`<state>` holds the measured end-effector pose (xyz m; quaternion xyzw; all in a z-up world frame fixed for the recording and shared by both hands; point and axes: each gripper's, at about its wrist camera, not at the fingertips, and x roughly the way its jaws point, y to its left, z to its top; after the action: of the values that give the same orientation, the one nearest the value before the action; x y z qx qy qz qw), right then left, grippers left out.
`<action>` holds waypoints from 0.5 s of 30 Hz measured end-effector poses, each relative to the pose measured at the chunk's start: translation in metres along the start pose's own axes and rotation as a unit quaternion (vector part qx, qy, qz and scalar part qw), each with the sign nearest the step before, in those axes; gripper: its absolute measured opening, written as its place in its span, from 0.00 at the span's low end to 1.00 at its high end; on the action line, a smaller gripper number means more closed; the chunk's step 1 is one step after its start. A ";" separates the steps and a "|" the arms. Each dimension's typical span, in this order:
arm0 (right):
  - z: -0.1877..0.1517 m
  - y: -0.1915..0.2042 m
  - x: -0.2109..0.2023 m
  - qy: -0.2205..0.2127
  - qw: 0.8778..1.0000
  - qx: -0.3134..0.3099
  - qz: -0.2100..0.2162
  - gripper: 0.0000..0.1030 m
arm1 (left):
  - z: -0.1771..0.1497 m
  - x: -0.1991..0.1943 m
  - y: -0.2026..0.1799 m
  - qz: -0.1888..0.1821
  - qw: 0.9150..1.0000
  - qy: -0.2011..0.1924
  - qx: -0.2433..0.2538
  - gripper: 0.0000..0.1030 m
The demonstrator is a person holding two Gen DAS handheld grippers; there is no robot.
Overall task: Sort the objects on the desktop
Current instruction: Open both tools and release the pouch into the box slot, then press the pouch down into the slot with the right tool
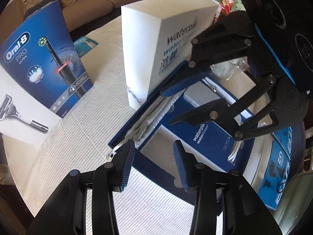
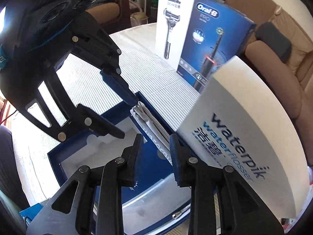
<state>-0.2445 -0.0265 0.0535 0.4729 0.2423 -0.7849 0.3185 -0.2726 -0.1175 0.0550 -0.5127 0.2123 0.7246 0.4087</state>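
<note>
At bottom centre of the left wrist view, the left gripper (image 1: 154, 164) has its blue-padded fingers apart with nothing between them, hanging over the near corner of the open blue Waterpik box (image 1: 213, 137). Bottom centre of the right wrist view, the right gripper (image 2: 156, 156) also stands parted, no pad pressing on anything, above the box's blue insert and white moulded tray (image 2: 109, 150). Folded white paper leaflets (image 2: 150, 129) sit tucked along the box's inner edge, just beyond the right fingertips; the left gripper's upper fingertip reaches that same edge in the right view. White Waterpik lid (image 1: 156, 45) stands upright against the box's far side, upper centre in the left view, right side in the right view. Farther back on the striped tablecloth (image 1: 93, 101) stand the Oral-B box (image 1: 49, 58) and a white Gillette razor box (image 2: 172, 23), touching side by side. Beige sofa (image 2: 283, 62) behind.
</note>
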 end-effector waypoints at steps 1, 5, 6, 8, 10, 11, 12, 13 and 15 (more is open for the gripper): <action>0.007 0.000 0.004 0.000 1.000 -0.008 0.001 0.27 | -0.006 0.000 0.004 -0.005 1.000 0.002 -0.006 0.41; 0.020 0.009 0.023 0.009 0.999 -0.031 -0.008 0.40 | -0.025 -0.007 0.017 -0.002 1.000 -0.004 -0.018 0.42; 0.024 0.011 0.027 0.012 0.999 -0.035 -0.008 0.40 | -0.029 -0.010 0.019 -0.002 1.000 -0.008 -0.023 0.44; 0.027 0.014 0.032 0.018 0.999 -0.047 -0.012 0.40 | -0.037 -0.017 0.024 -0.016 0.999 -0.020 -0.031 0.46; 0.040 0.015 0.045 0.026 0.998 -0.059 -0.017 0.40 | -0.045 -0.026 0.024 -0.021 0.999 -0.034 -0.035 0.47; 0.043 0.017 0.050 0.030 0.997 -0.064 -0.017 0.40 | -0.050 -0.029 0.026 -0.028 0.998 -0.040 -0.040 0.47; 0.044 0.019 0.054 0.034 0.997 -0.068 -0.019 0.40 | -0.054 -0.032 0.027 -0.031 0.998 -0.046 -0.042 0.47; 0.045 0.021 0.056 0.037 0.996 -0.072 -0.025 0.41 | -0.057 -0.034 0.026 -0.033 0.997 -0.049 -0.044 0.47; 0.045 0.026 0.055 0.041 0.996 -0.079 -0.029 0.41 | -0.063 -0.033 0.025 -0.035 0.997 -0.050 -0.045 0.47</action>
<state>-0.2712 -0.0891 0.0218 0.4708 0.3299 -0.7523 0.3217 -0.2524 -0.1903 0.0587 -0.5012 0.1409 0.7434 0.4199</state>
